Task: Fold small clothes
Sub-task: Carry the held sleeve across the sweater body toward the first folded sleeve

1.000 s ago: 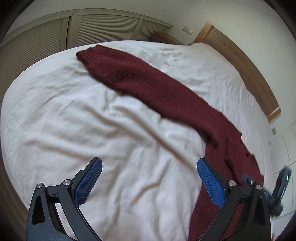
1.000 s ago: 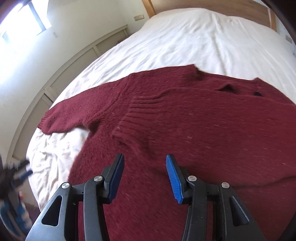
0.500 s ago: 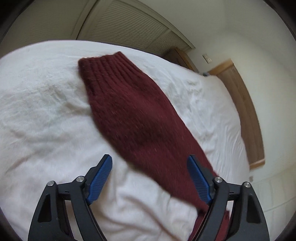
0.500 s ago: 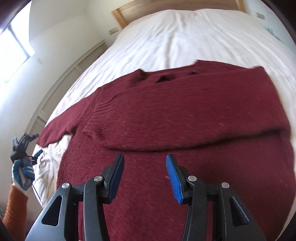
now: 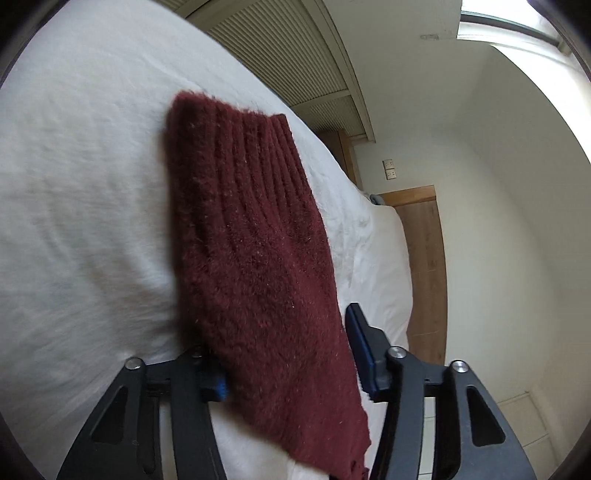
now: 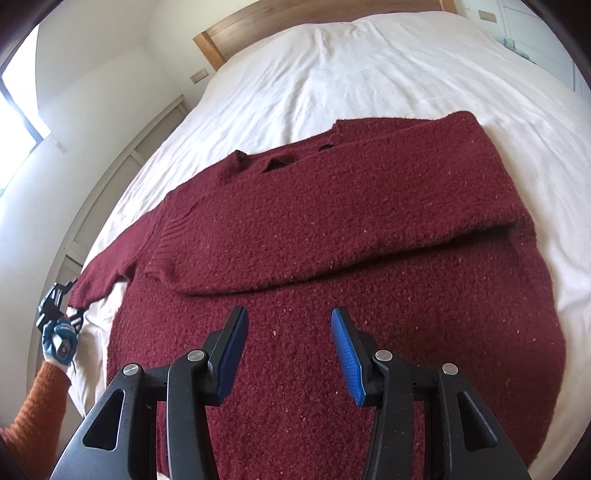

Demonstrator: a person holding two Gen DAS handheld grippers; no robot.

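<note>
Since the earlier frames the left gripper (image 5: 288, 354) has swung in from the open white bedsheet (image 5: 85, 206) to the outstretched sleeve (image 5: 251, 236) of the dark red knitted sweater (image 6: 354, 266), and the ribbed cuff (image 5: 236, 147), small and far a second ago, now fills the left wrist view. Its jaws are closing with the sleeve lying between them; the right pad stands just clear of the knit's edge, while the left pad is mostly hidden under the fabric, so a firm pinch cannot yet be confirmed.

Over the same second the right gripper (image 6: 288, 339) has drifted across the body of the sweater and now hovers above its lower half, jaws partly apart and holding nothing, well short of touching the wool as far as the frame shows.

The sweater lies spread on the bed, its other sleeve already folded across the chest in a thick band, the neckline toward the wooden headboard (image 6: 258, 22). In the right wrist view the left gripper (image 6: 55, 306) shows at the sleeve's far end, carried by a gloved hand (image 6: 59, 339) in an orange cuff.

The shift suggests the second sleeve fold is about to begin: once the pinch is secure, the sleeve can be carried inward over the torso.
</note>
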